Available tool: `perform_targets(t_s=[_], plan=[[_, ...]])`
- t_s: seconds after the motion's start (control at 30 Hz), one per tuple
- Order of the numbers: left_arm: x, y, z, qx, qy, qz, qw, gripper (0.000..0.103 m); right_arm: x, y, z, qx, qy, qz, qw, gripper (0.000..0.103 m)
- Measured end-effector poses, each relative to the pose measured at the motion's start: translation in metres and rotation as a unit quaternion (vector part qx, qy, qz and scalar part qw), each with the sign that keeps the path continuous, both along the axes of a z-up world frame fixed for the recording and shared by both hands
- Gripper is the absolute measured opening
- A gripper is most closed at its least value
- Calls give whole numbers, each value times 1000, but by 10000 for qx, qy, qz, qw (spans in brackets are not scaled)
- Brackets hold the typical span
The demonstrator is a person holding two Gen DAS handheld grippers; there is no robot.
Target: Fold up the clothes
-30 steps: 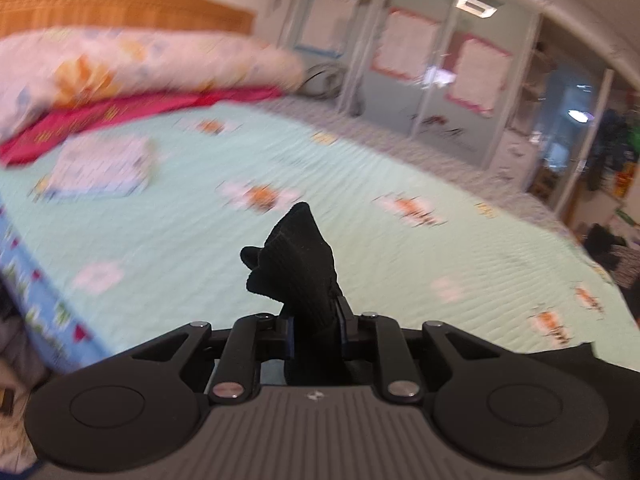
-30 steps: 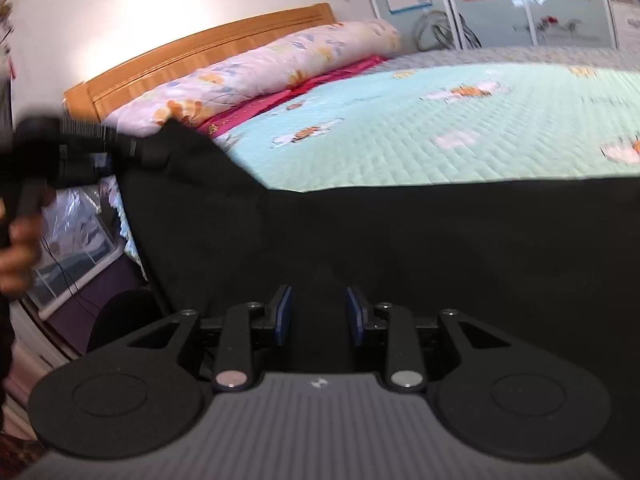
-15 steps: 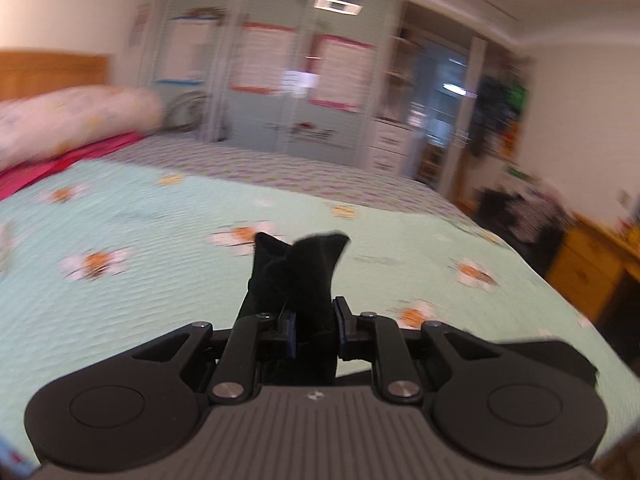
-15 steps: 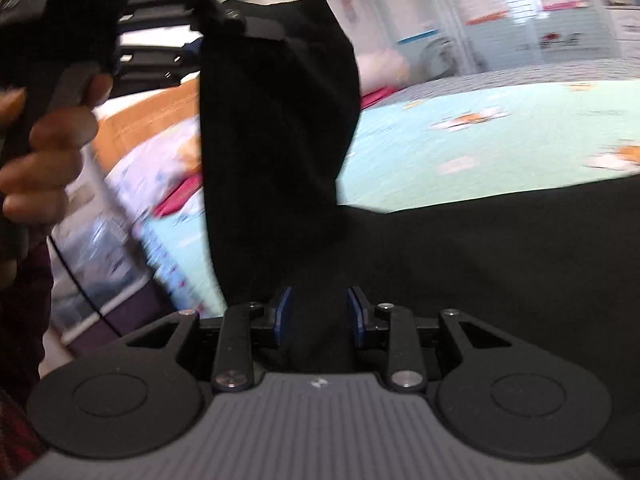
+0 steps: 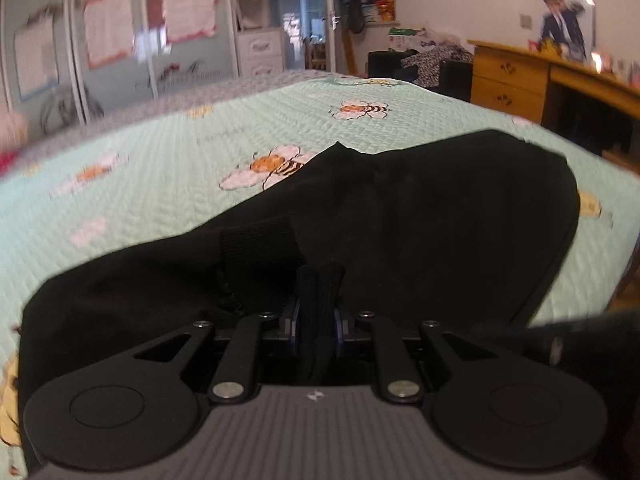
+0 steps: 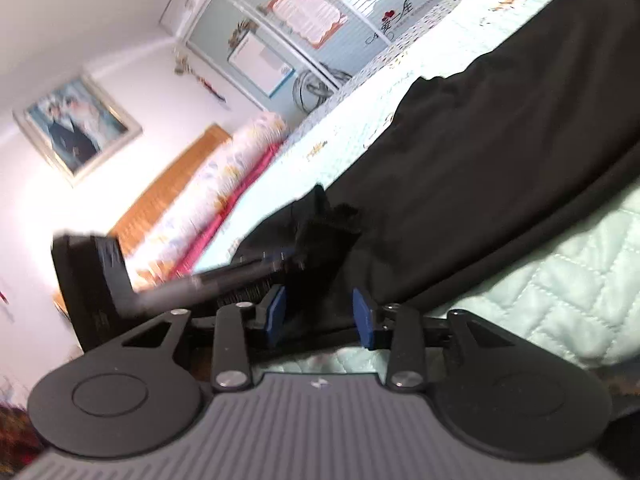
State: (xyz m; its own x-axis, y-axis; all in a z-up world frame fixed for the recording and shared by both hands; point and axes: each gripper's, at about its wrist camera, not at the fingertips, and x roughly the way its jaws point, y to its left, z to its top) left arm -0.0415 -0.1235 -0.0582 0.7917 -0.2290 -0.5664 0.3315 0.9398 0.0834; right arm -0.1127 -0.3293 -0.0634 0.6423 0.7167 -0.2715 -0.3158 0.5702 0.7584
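A black garment [image 5: 400,216] lies spread on the mint bedspread [image 5: 160,168]. My left gripper [image 5: 318,320] is shut on a ribbed black edge of it, low over the bed. In the right wrist view the same garment [image 6: 500,152] runs away to the upper right. My right gripper [image 6: 319,314] has its blue pads [image 6: 276,312] apart, with a fold of black cloth loose between them. The left gripper [image 6: 276,258] reaches in from the left just ahead, clamping a bunched black edge [image 6: 324,224].
Floral pillows [image 6: 224,184] and a wooden headboard [image 6: 168,196] lie at the head of the bed. A wooden dresser [image 5: 532,80] and a dark chair with clothes [image 5: 420,64] stand past the bed's foot. Wardrobe doors [image 5: 120,40] line the far wall.
The left gripper swung the held edge over and down, so the garment now lies doubled on the bed next to the right gripper. The right pads have spread wider apart.
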Motion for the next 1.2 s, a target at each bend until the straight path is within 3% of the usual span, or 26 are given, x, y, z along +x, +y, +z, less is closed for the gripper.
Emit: perform_targets(t_s=[0.23, 0.37, 0.5, 0.57, 0.7, 0.77, 0.87, 1.07, 1.2], plan=[[-14, -8, 8, 274, -547, -45, 9981, 16, 12, -9, -6, 595, 65, -275, 9978, 45], [-15, -24, 6, 580, -476, -498, 9959, 17, 13, -17, -7, 665, 43, -387, 9970, 45], [-12, -22, 6, 468, -382, -697, 9957, 32, 17, -22, -9, 739, 124, -496, 9960, 45], [-11, -21, 6, 412, -334, -797, 9954, 51, 19, -22, -10, 785, 157, -502, 9955, 45], [-12, -5, 17, -259, -259, -925, 9950, 55, 23, -23, -9, 946, 166, -558, 9938, 46], [-13, 9, 24, -695, -160, -841, 9939, 55, 26, -23, -9, 1138, 203, -558, 9917, 46], [-11, 36, 34, -1188, -85, -345, 9923, 55, 33, -20, -3, 1392, 139, -408, 9893, 46], [2, 79, 37, -979, 78, 721, 9925, 55, 62, 12, 17, 1598, 115, 154, 9870, 47], [3, 85, 21, -880, 457, 757, 9922, 55, 92, 37, 25, 1538, 353, 448, 9864, 53]])
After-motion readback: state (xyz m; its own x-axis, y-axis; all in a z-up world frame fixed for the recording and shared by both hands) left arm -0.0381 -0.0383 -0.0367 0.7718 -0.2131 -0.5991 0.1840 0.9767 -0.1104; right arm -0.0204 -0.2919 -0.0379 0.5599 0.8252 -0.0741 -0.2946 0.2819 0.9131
